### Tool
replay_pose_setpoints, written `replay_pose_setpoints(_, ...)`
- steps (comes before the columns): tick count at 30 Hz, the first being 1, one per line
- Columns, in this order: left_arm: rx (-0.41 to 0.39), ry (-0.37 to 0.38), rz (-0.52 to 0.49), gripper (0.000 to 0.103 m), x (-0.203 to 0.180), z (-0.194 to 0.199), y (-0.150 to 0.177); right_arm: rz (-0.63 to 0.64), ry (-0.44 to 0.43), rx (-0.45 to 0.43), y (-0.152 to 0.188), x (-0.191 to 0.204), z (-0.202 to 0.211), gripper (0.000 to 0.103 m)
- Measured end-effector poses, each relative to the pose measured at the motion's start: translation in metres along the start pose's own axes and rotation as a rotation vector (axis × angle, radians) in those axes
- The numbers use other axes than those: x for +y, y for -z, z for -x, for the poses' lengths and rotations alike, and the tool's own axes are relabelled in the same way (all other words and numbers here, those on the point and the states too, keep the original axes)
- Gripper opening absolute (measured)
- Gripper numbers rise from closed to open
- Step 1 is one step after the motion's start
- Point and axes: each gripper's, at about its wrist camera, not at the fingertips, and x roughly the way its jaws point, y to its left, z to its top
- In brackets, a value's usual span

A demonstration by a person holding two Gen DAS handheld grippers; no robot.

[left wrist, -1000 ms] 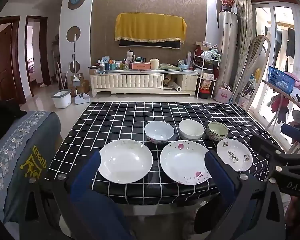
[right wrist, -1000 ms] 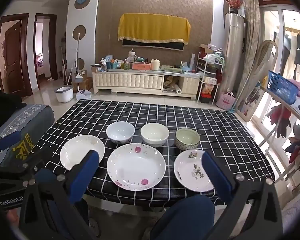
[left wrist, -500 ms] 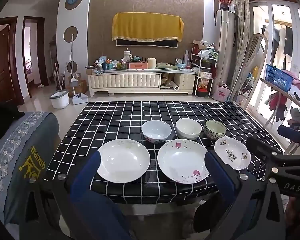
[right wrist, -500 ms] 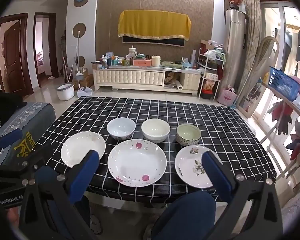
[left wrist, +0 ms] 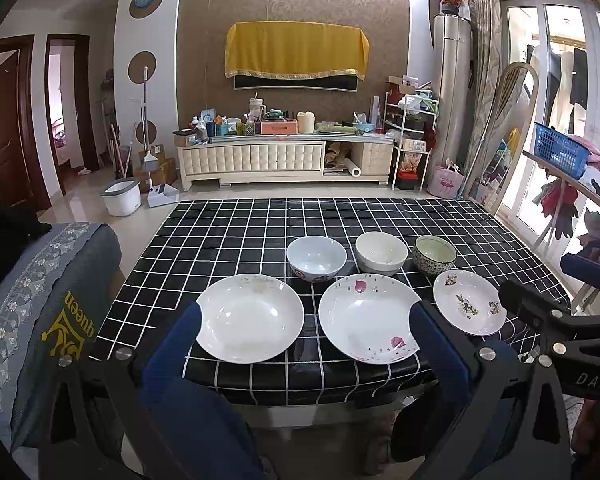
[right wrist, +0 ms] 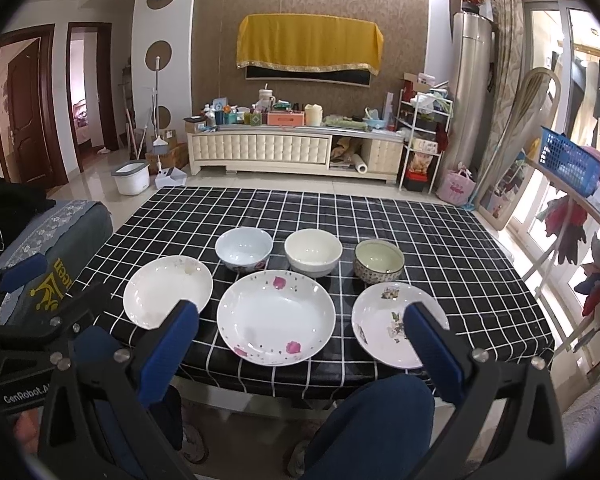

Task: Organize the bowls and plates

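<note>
Three plates lie in a row near the front edge of a black checked table (left wrist: 228, 240): a plain white plate (left wrist: 250, 318) (right wrist: 168, 291), a larger pink-flowered plate (left wrist: 366, 320) (right wrist: 276, 316), and a small leaf-patterned plate (left wrist: 469, 307) (right wrist: 394, 322). Behind them stand a pale blue bowl (left wrist: 316, 258) (right wrist: 244, 249), a cream bowl (left wrist: 381, 252) (right wrist: 313, 252) and a patterned green bowl (left wrist: 435, 254) (right wrist: 379, 261). My left gripper (left wrist: 304, 316) is open and empty, in front of the table edge. My right gripper (right wrist: 300, 314) is open and empty, likewise short of the table.
A grey padded seat with a yellow logo (left wrist: 48, 308) stands left of the table. A drying rack with a blue basket (left wrist: 558, 152) stands on the right. A cluttered TV cabinet (left wrist: 284, 156) lines the far wall. The person's knees (right wrist: 376, 412) show below.
Both grippers have drawn back slightly and tilted, so the dishes sit a little lower in view. Nothing on the table has moved.
</note>
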Motion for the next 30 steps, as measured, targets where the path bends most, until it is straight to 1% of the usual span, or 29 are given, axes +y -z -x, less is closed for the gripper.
replay_pose_setpoints(12,0.008,0.000,-0.003,0.103,-0.0009,0.0012,0.0031,-0.004,-0.006,0.012,0.0017,-0.0022,-0.0008,0.103)
replay_pose_setpoints(17,0.025,0.011,0.008,0.103,0.0005,0.0001,0.0024,-0.008,-0.014,0.020,0.0021,-0.0023,-0.0014,0.103)
replay_pose_setpoints(30,0.027,0.007,0.004,0.103,-0.0005,0.0013,0.0021,-0.012,-0.018,0.026,0.0024,-0.0043,-0.0026,0.103)
